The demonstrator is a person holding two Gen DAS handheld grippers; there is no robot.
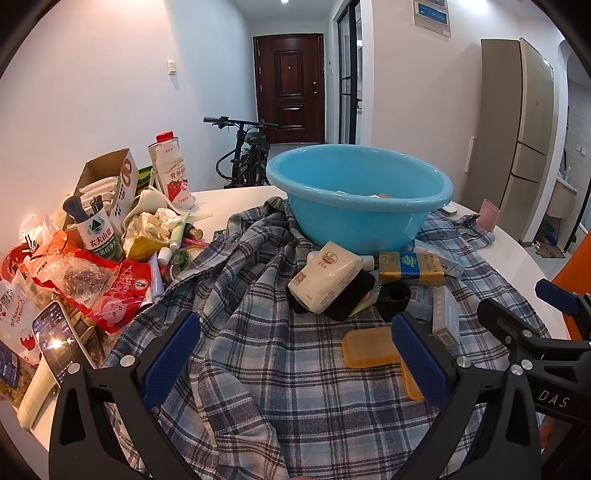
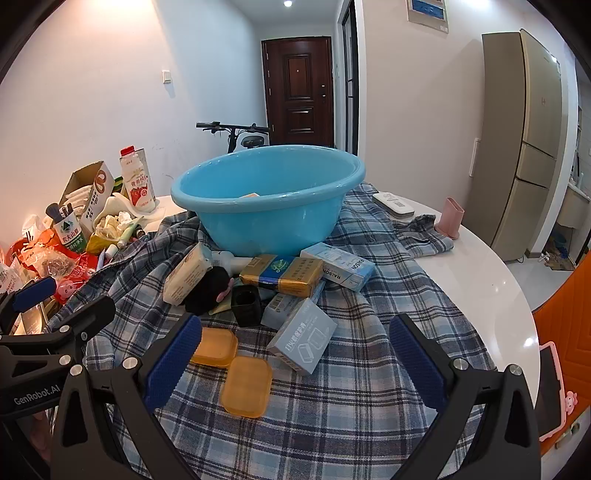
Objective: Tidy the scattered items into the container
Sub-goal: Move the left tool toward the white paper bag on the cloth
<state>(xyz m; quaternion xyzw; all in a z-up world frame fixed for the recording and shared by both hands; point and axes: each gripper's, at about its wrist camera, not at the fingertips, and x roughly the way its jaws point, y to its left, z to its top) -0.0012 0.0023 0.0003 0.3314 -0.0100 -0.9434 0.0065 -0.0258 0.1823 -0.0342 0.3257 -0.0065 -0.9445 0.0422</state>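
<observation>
Blue basin (image 2: 269, 206) contents mostly hidden, claws agape

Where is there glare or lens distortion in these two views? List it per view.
Left wrist: bright glare on the phone screen; fisheye bends the refrigerator and blacks out the corners. Right wrist: ceiling light blown out, soft sheen on the white table, same barrel curve; blue basin sharp.

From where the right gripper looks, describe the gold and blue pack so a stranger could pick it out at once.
Find the blue plastic basin on the plaid cloth. Just in front of its base lies the gold and blue pack, flat, with a light blue RAISON carton to its right and a cream pack to its left. It alone is shiny gold with a dark blue band.
</observation>
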